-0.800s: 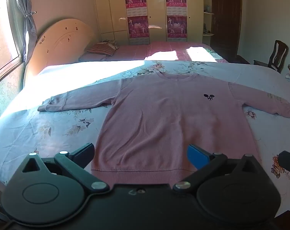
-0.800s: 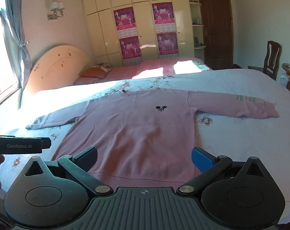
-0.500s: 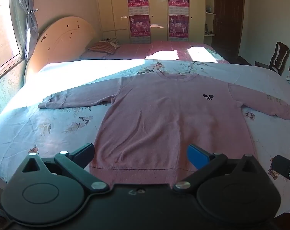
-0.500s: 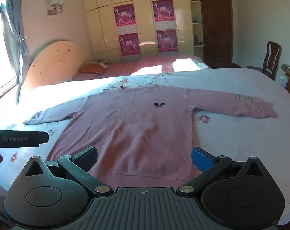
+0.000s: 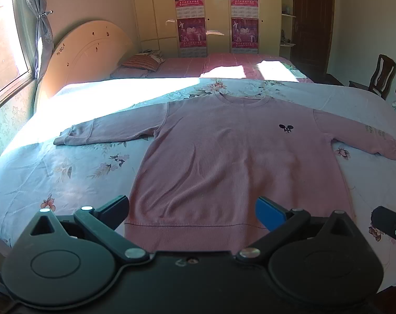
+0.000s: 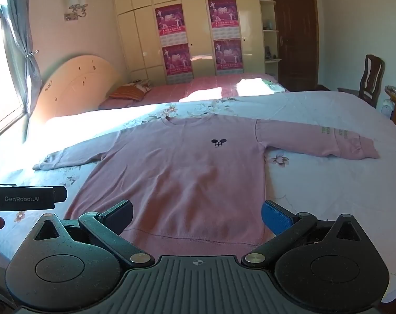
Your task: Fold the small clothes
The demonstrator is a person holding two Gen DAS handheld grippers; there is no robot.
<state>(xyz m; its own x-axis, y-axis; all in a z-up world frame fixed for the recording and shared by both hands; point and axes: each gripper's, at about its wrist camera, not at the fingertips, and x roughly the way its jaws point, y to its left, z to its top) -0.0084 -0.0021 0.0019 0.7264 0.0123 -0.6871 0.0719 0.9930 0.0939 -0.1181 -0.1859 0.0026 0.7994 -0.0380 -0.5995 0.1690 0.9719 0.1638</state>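
Left wrist view showed the left gripper (image 5: pixel 192 210) level above the sweater (image 5: pixel 234 157) hem — jaws spread, empty. The right gripper (image 6: pixel 196 216) hovered likewise — jaws wide, holding nothing.

Pink sweater (image 5: pixel 224 162) — small dark emblem, pale blue floral bedsheet (image 5: pixel 67 172)

The sweater (image 5: pixel 224 162) lies flat on the bed (image 5: pixel 54 172), neck away from the cameras, sleeves spread left and right; behind it stands a second bed (image 5: pixel 237 64) with a pillow (image 5: pixel 141 62), then the wardrobe (image 5: pixel 216 13); the headboard (image 5: pixel 85 49) is to its left, a chair (image 5: pixel 383 76) to its right; both claws, the left claw (image 5: pixel 192 209) and the right claw (image 6: pixel 196 213), hang spread before its hem.
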